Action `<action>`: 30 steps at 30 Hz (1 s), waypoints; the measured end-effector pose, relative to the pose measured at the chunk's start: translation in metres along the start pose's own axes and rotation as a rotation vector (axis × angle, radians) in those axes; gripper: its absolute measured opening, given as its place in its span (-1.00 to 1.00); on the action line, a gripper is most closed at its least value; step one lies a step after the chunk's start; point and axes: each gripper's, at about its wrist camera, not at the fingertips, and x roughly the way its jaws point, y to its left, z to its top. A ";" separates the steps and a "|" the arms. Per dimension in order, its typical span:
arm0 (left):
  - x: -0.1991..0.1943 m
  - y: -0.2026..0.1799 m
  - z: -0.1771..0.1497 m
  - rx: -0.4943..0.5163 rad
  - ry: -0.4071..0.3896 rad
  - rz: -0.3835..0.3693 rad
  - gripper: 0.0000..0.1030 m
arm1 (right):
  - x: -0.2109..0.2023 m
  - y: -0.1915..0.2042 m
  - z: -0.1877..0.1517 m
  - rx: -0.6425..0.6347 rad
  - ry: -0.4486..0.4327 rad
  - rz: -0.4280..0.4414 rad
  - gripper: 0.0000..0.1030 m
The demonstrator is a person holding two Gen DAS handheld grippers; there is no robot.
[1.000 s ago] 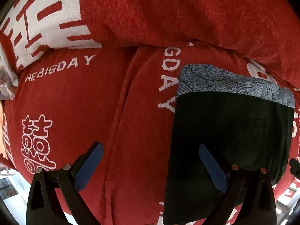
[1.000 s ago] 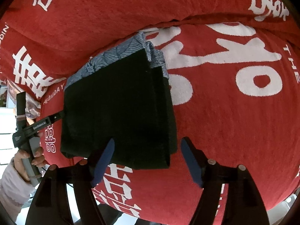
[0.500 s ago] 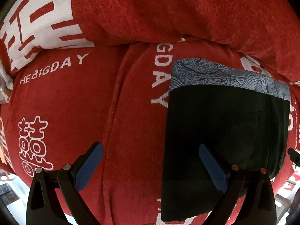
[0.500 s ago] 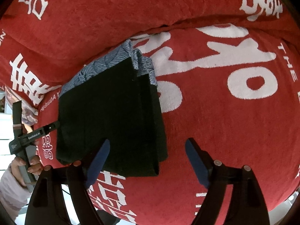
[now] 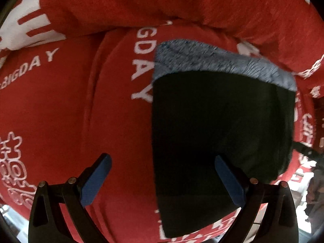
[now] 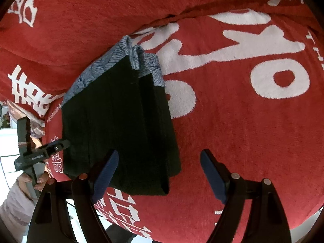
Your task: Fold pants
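The folded dark pants point(image 6: 119, 129), with a blue-grey patterned waistband point(image 5: 218, 60) at the far edge, lie flat on a red blanket point(image 6: 232, 125) printed with white characters and "THE BIG DAY". A red cushion point(image 5: 162, 2) rises behind. Pale floor tiles point(image 6: 8, 162) show at left. The left gripper point(image 5: 162, 179) and right gripper point(image 6: 159, 174) each hover with 2 jaws spread wide, holding nothing.

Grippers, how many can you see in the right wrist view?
2. The right gripper fills the bottom, open above the pants' near edge. The left gripper sits at the far left in a hand, beside the pants.
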 end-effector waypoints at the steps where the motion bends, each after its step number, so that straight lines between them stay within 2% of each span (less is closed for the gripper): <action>1: 0.001 0.001 0.002 -0.004 -0.002 -0.024 0.98 | 0.002 -0.001 0.002 -0.006 0.005 0.024 0.66; 5: 0.016 0.001 0.011 0.001 0.015 -0.139 0.98 | 0.018 -0.006 0.016 -0.023 0.032 0.101 0.66; 10: 0.029 -0.003 0.017 0.013 0.006 -0.229 0.98 | 0.043 -0.012 0.032 -0.044 0.076 0.260 0.66; 13: 0.032 -0.002 0.015 -0.002 -0.003 -0.257 1.00 | 0.052 -0.012 0.040 -0.057 0.078 0.311 0.68; 16: 0.033 -0.003 0.014 -0.008 -0.018 -0.257 1.00 | 0.054 -0.016 0.046 -0.010 0.065 0.334 0.68; 18: 0.032 -0.003 0.013 -0.011 -0.015 -0.257 1.00 | 0.055 -0.018 0.046 0.025 0.063 0.329 0.56; 19: 0.031 -0.002 0.013 -0.016 -0.008 -0.274 0.97 | 0.055 -0.016 0.047 0.025 0.064 0.318 0.52; 20: 0.030 -0.003 0.012 -0.019 -0.008 -0.297 0.73 | 0.054 -0.015 0.047 0.017 0.068 0.311 0.37; 21: 0.025 -0.006 0.010 -0.016 -0.014 -0.328 0.57 | 0.053 -0.013 0.046 0.011 0.072 0.311 0.26; 23: 0.017 -0.012 0.007 0.015 -0.038 -0.301 0.45 | 0.050 -0.008 0.045 0.011 0.072 0.313 0.12; 27: 0.001 -0.016 -0.001 0.038 -0.073 -0.289 0.35 | 0.039 0.002 0.041 -0.002 0.060 0.302 0.02; 30: -0.010 -0.019 -0.007 0.057 -0.082 -0.290 0.35 | 0.032 0.010 0.036 0.002 0.059 0.327 -0.01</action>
